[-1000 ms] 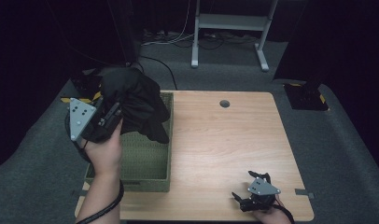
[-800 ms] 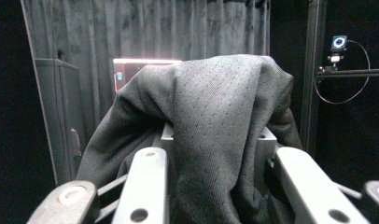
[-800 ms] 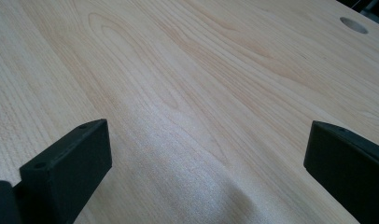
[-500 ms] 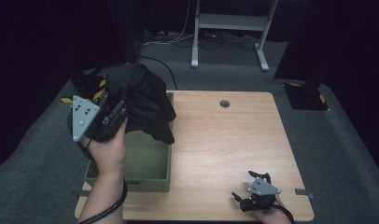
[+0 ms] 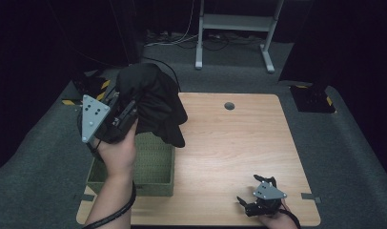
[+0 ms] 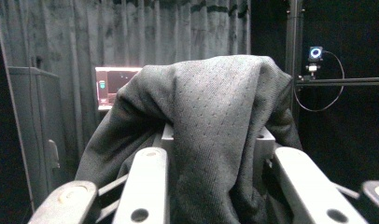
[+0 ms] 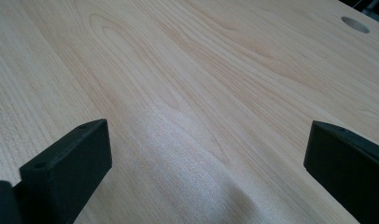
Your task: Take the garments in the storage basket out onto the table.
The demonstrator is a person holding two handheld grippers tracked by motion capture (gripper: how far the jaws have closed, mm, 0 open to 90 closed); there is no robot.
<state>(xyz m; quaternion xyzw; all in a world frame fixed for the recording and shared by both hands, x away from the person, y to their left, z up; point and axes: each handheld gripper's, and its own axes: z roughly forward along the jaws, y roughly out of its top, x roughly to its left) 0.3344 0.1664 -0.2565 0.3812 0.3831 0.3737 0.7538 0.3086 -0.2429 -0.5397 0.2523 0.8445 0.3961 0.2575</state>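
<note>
Olive-green mesh basket (image 5: 153,179) sits at table's (image 5: 229,157) near-left corner; what shows of its inside looks bare, tho the far part is hidden under cloth. Black garment (image 5: 156,102), dark knit w/ a fine dotted weave, bunched & hanging in folds, held up in the air above the basket's far end, lower edge dangling toward the rim. In left gripper view it's draped right over the left gripper (image 6: 215,154), falling down between the arms; jaws themselves covered, so probably clamped on the fabric but can't tell for sure. Right gripper (image 5: 262,196) rests low at table's near-right edge, jaws spread wide, bare wood between them.
</note>
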